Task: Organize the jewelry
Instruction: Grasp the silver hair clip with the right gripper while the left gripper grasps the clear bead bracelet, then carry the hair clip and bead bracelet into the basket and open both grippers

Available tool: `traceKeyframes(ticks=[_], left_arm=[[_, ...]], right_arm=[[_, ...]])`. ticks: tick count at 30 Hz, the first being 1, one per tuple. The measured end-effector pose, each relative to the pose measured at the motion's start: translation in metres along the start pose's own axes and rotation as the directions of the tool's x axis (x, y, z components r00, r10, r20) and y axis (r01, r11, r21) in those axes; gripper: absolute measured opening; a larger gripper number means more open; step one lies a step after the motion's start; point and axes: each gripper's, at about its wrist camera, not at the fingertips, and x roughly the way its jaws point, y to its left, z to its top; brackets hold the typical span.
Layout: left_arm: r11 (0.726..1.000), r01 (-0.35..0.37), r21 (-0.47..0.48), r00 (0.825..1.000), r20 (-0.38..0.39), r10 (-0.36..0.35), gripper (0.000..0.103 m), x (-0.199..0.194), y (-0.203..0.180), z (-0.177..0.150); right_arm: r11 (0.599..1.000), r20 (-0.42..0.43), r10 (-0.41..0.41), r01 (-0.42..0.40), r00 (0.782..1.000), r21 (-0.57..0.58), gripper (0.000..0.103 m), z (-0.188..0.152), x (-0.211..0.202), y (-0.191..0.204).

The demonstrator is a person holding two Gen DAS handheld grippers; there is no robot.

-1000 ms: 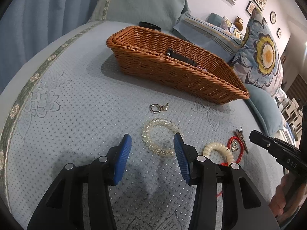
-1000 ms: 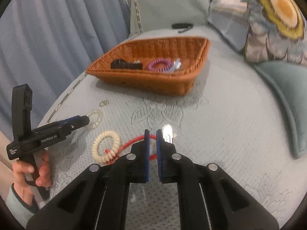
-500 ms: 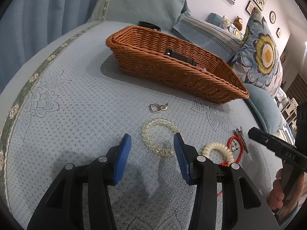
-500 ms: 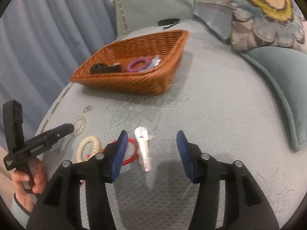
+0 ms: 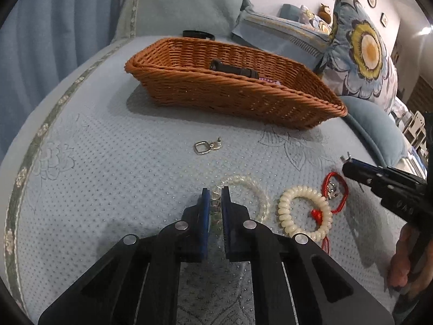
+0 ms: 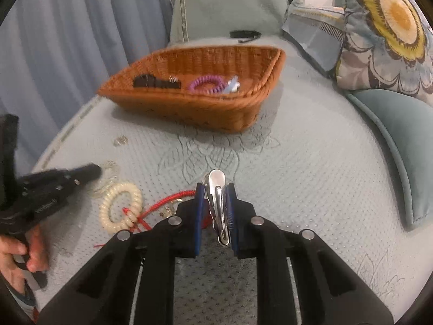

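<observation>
My left gripper (image 5: 215,191) is shut on the near edge of a clear beaded bracelet (image 5: 251,187) lying on the blue bedspread. In the right wrist view my right gripper (image 6: 215,187) has its jaws closing on a silver hair clip (image 6: 216,178), which stands lengthwise between the blue pads with its rounded end poking out. A cream spiral hair tie (image 5: 305,211) and a red cord bracelet (image 5: 335,189) lie between the two grippers. A small silver ring clasp (image 5: 205,146) rests nearer the wicker basket (image 5: 235,100).
The basket (image 6: 194,108) holds a black clip (image 6: 154,82), a purple spiral tie (image 6: 207,84) and a pale blue piece. A black band (image 6: 245,34) lies behind it. Floral pillows (image 6: 392,32) and a teal cushion (image 6: 400,140) line the right side. A hand (image 6: 16,254) grips the left tool.
The left jaws, open around the clear bracelet before, have shut on its edge. The right jaws opened, letting the silver clip show on the bed, and have closed on it again.
</observation>
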Motion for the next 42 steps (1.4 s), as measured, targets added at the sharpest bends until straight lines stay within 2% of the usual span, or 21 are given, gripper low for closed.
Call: traceKeyframes(ticks=[4, 8, 10, 15, 18, 23, 25, 28, 30, 33, 39, 41, 42], left_arm=[[0.999, 0.037, -0.005, 0.998, 0.054, -0.036, 0.006, -0.013, 0.003, 0.0], [0.997, 0.076, 0.007, 0.988, 0.131, -0.076, 0.006, -0.033, 0.0, 0.005], [0.994, 0.104, 0.018, 0.979, 0.174, -0.106, 0.006, -0.045, -0.003, 0.008], [0.993, 0.113, 0.028, 0.956, 0.269, -0.116, 0.006, -0.071, -0.011, 0.027], [0.994, 0.111, 0.019, 0.943, 0.315, -0.111, 0.006, -0.081, -0.011, 0.051], [0.994, 0.11, 0.007, 0.931, 0.349, -0.106, 0.006, -0.073, -0.006, 0.099], [0.995, 0.101, -0.013, 0.935, 0.342, -0.09, 0.006, -0.057, -0.002, 0.119], [0.998, 0.049, -0.037, 0.952, 0.303, -0.036, 0.006, -0.023, 0.005, 0.139], [0.999, 0.015, -0.051, 0.963, 0.271, -0.001, 0.006, 0.0, 0.008, 0.147], [0.998, -0.011, -0.064, 0.968, 0.248, 0.027, 0.006, 0.018, 0.015, 0.15], [0.997, -0.004, -0.077, 0.975, 0.221, 0.021, 0.007, 0.031, 0.022, 0.142], [0.996, 0.026, -0.087, 0.976, 0.217, -0.007, 0.015, 0.03, 0.024, 0.138], [0.995, 0.035, -0.088, 0.976, 0.217, -0.015, 0.03, 0.027, 0.023, 0.137]], right_arm=[[1.0, 0.069, 0.016, -0.017, 0.997, 0.014, 0.014, 0.006, -0.018, -0.005], [0.999, 0.164, 0.041, -0.042, 0.986, 0.004, 0.014, 0.014, -0.041, -0.004], [0.999, 0.199, 0.044, -0.045, 0.979, 0.001, 0.014, 0.018, -0.051, -0.001], [0.999, 0.267, 0.052, -0.051, 0.962, -0.011, 0.014, 0.041, -0.068, 0.005], [0.998, 0.278, 0.062, -0.062, 0.959, -0.009, 0.014, 0.07, -0.066, 0.007], [0.998, 0.228, 0.067, -0.066, 0.971, -0.013, 0.014, 0.122, -0.029, 0.009], [0.997, 0.175, 0.074, -0.076, 0.982, 0.002, 0.014, 0.14, -0.004, 0.008], [0.996, 0.084, 0.073, -0.077, 0.994, 0.045, 0.014, 0.155, 0.035, 0.002], [0.994, 0.027, 0.079, -0.081, 0.996, 0.077, 0.014, 0.159, 0.059, -0.004], [0.994, -0.04, 0.046, -0.041, 0.998, 0.103, 0.014, 0.158, 0.089, -0.012], [0.995, -0.061, 0.016, -0.01, 0.998, 0.097, 0.015, 0.151, 0.101, -0.014], [0.995, -0.075, 0.024, -0.016, 0.997, 0.097, 0.018, 0.151, 0.1, -0.012], [0.995, -0.076, 0.031, -0.024, 0.997, 0.098, 0.022, 0.151, 0.097, -0.011]])
